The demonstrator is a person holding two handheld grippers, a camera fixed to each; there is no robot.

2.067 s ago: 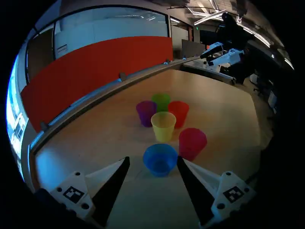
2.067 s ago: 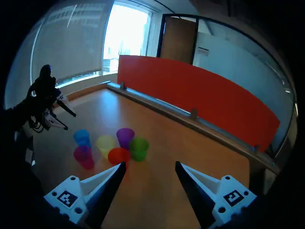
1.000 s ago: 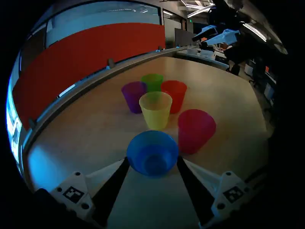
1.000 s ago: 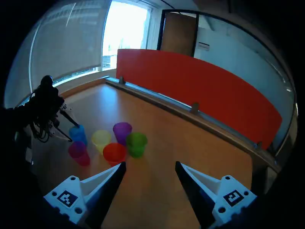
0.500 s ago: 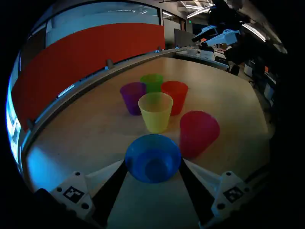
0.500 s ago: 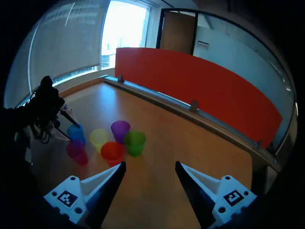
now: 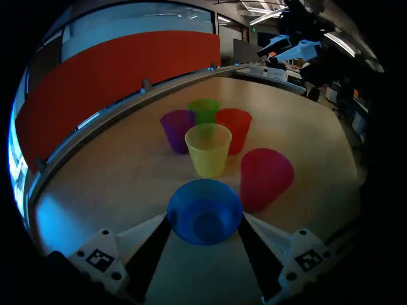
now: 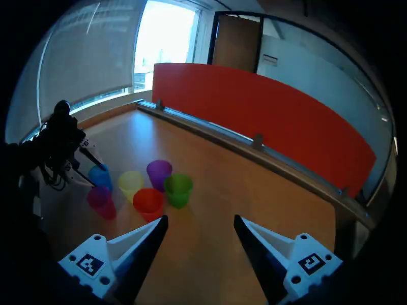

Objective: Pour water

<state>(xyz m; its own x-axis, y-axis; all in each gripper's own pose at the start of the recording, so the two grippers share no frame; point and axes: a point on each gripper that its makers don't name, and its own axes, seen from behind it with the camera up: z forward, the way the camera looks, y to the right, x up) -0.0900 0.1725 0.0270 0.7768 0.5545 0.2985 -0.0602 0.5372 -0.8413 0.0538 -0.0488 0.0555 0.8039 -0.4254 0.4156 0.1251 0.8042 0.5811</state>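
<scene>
Several plastic cups stand clustered on a wooden table (image 7: pixel 127 173). In the left gripper view the blue cup (image 7: pixel 204 211) sits between the fingers of my left gripper (image 7: pixel 203 222), which is open with a finger close on either side. Behind it stand the yellow cup (image 7: pixel 208 148), magenta cup (image 7: pixel 265 175), red cup (image 7: pixel 234 128), purple cup (image 7: pixel 177 129) and green cup (image 7: pixel 203 109). My right gripper (image 8: pixel 200 218) hangs open and empty over the table, short of the red cup (image 8: pixel 148 202) and green cup (image 8: pixel 178 189). Far left in that view, the left gripper (image 8: pixel 89 157) is at the blue cup (image 8: pixel 100 177).
An orange partition (image 8: pixel 264 122) with a metal rail (image 8: pixel 254 147) runs along the table's far side. A bright window (image 8: pixel 163 46) and a door (image 8: pixel 236 51) lie beyond. The right gripper (image 7: pixel 290 48) and a dark sleeve show far off over the table.
My left gripper has moved forward until the blue cup sits between its fingers. The right gripper has barely shifted, and the cups have slid slightly left in its view.
</scene>
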